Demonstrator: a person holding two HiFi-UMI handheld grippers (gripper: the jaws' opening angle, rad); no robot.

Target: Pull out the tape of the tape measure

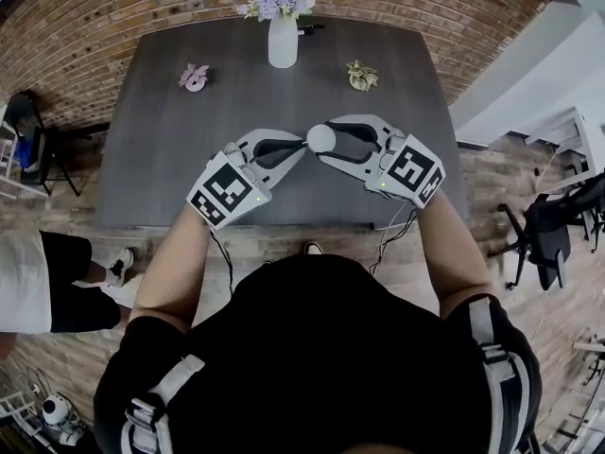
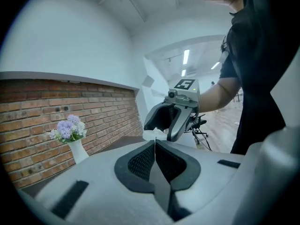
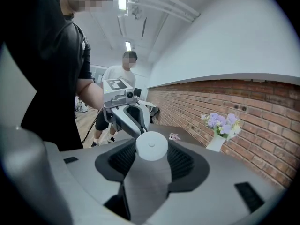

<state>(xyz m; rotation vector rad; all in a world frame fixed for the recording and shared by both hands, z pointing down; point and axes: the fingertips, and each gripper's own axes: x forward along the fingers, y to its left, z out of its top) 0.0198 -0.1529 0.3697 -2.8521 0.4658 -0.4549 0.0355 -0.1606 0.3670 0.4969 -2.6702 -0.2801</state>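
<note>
Both grippers hang above the dark table (image 1: 161, 178), tips meeting. A round white tape measure (image 1: 320, 138) sits between the pads of my right gripper (image 1: 324, 144), which is shut on its case (image 3: 151, 146). My left gripper (image 1: 299, 148) points at it from the left. In the left gripper view its jaws (image 2: 154, 145) are pressed together, with a thin white strip, the tape's end, edge-on between the tips. Just beyond them is the white case (image 2: 151, 135) under the right gripper (image 2: 164, 125). The right gripper view shows the left gripper (image 3: 135, 123) touching the case's far side.
A white vase of purple flowers (image 1: 283, 26) stands at the table's far edge, with a pink ornament (image 1: 195, 77) and a yellowish one (image 1: 360, 76) on either side. A person (image 1: 38, 282) stands left of the table. A black chair (image 1: 548, 239) is on the right.
</note>
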